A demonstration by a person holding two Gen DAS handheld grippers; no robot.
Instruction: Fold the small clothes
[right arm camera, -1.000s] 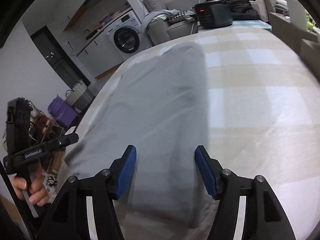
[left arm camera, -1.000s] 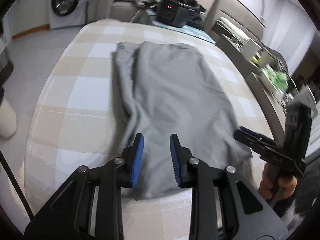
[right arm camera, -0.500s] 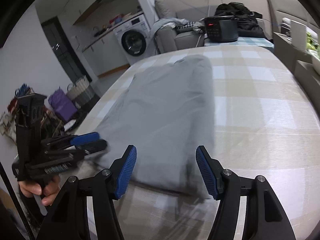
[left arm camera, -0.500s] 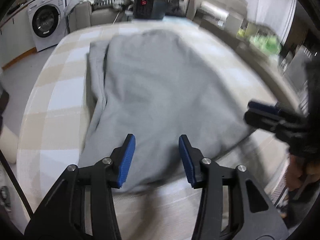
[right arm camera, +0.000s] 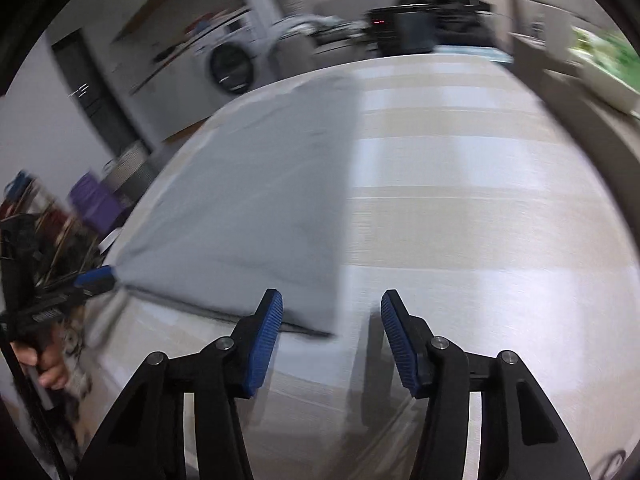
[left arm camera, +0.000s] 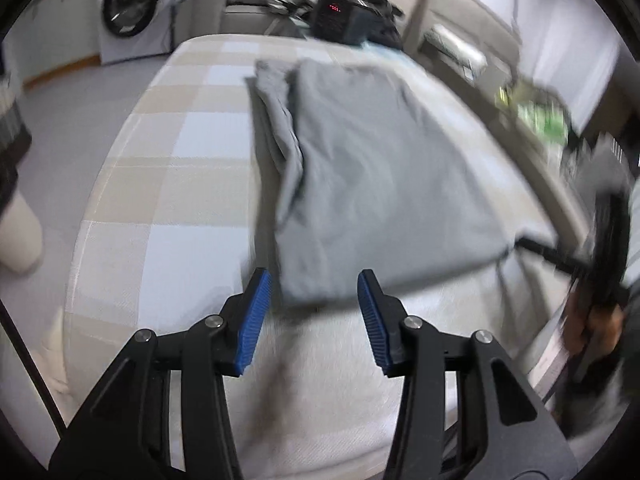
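Note:
A grey garment point(left arm camera: 372, 168) lies flat and lengthwise on the beige and pale-blue checked cover point(left arm camera: 160, 184), with a bunched fold along its left side. My left gripper point(left arm camera: 314, 284) is open, and the garment's near left end lies just ahead of its blue pads, untouched. From the right wrist view the left gripper point(right arm camera: 94, 278) sits at the garment's point(right arm camera: 256, 200) near left corner. My right gripper point(right arm camera: 332, 306) is closing. The cloth's near right corner lies low in the gap by the left pad, with no pad pressing on it. The right gripper point(left arm camera: 536, 248) shows blurred in the left wrist view.
A washing machine point(left arm camera: 128, 12) stands at the far left, and a dark box with red digits point(left arm camera: 340, 12) sits beyond the bed's far end. Shelving with green items point(left arm camera: 540, 116) runs along the right. A purple bag point(right arm camera: 96, 204) and clutter lie on the floor at left.
Both grippers drew back to the garment's near edge, so the cloth now lies ahead of the fingers rather than under them. The left jaws widened and the right jaws narrowed.

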